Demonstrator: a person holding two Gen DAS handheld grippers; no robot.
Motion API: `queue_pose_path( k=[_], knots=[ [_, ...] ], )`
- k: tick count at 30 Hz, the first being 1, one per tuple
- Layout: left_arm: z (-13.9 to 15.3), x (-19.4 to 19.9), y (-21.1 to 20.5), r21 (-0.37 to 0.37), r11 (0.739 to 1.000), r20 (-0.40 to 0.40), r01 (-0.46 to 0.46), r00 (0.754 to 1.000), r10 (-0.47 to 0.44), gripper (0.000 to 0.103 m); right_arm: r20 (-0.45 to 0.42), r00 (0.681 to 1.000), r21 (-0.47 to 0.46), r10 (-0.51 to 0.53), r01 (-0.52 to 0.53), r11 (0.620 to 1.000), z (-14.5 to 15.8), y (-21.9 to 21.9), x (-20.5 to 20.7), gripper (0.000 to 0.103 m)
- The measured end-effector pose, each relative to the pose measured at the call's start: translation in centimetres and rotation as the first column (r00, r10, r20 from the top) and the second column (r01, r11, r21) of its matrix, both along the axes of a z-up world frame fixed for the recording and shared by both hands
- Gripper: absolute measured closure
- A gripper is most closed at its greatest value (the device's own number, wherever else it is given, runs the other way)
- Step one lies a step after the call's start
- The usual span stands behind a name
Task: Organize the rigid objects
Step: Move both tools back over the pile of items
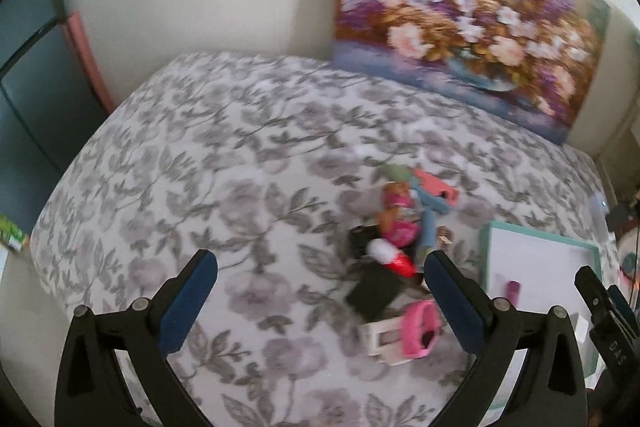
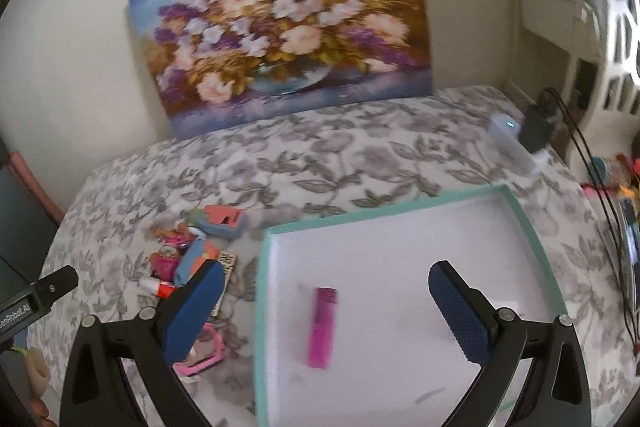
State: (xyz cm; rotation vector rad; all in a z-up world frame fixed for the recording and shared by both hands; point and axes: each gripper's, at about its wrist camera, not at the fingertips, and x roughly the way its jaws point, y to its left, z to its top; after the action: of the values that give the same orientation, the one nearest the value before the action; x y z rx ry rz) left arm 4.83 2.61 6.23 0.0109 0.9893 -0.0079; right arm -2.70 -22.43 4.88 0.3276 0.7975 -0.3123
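Observation:
A heap of small objects [image 1: 394, 239] lies on the flower-patterned cloth [image 1: 200, 163]: a red and white glue stick [image 1: 390, 255], pink toys, a blue piece, a black block and a pink watch [image 1: 420, 331]. My left gripper [image 1: 320, 267] hangs open above the cloth, with the heap just inside its right finger. A teal-rimmed white tray [image 2: 532, 223] holds a magenta lighter [image 2: 323, 327]. My right gripper [image 2: 324, 279] stands open over the tray, the lighter lying loose below its jaws. The heap [image 2: 192, 255] shows left of the tray.
A flower painting [image 2: 280, 39] leans against the wall at the back of the table. A white device [image 2: 512, 143] with a black plug and cables sits at the right edge. Dark furniture [image 1: 24, 107] stands to the left.

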Motion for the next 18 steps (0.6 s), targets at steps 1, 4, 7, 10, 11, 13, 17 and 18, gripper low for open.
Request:
queue_pose_path(
  k=[1,4,7,10,11,13,17,18],
  knots=[
    [-0.3,0.2,0.7,-0.001,1.0,-0.015,-0.015,1.0,0.015,0.0,-0.01,1.0,-0.002,0.011,-0.011,1.0,-0.1,0.5,0.5,0.0],
    [-1.2,0.8,1.9,0.002,0.999,-0.059,-0.033,0.998,0.033,0.0,-0.044,0.997,0.033,0.068,-0.066,0.997,-0.9,2.5,2.0,0.0],
    [-1.9,1.3,2.9,-0.022,0.999,-0.087,-0.048,0.995,0.046,0.0,-0.078,0.989,0.077,0.123,-0.117,0.99,-1.9,4.5,3.2,0.0],
    [-2.9,1.8,3.7,-0.063,0.996,-0.123,-0.069,0.991,0.061,0.0,-0.106,0.98,0.108,0.168,-0.157,0.982,-3.1,6.3,3.8,0.0],
    [-3.3,1.9,3.8,-0.069,0.995,-0.138,-0.075,0.988,0.065,0.0,-0.117,0.977,0.113,0.18,-0.167,0.979,-3.5,6.7,3.9,0.0],
    [-4.2,2.1,3.8,-0.074,0.994,-0.172,-0.079,0.983,0.065,0.0,-0.145,0.967,0.133,0.208,-0.189,0.973,-4.4,7.4,4.1,0.0],
    [-6.1,2.4,3.5,-0.095,0.992,-0.234,-0.08,0.971,0.056,0.0,-0.184,0.951,0.175,0.246,-0.215,0.961,-6.0,8.5,4.5,0.0],
    [-6.4,2.4,3.5,-0.102,0.991,-0.244,-0.084,0.968,0.057,0.0,-0.186,0.949,0.182,0.255,-0.222,0.958,-6.2,8.7,4.5,0.0]
  ],
)
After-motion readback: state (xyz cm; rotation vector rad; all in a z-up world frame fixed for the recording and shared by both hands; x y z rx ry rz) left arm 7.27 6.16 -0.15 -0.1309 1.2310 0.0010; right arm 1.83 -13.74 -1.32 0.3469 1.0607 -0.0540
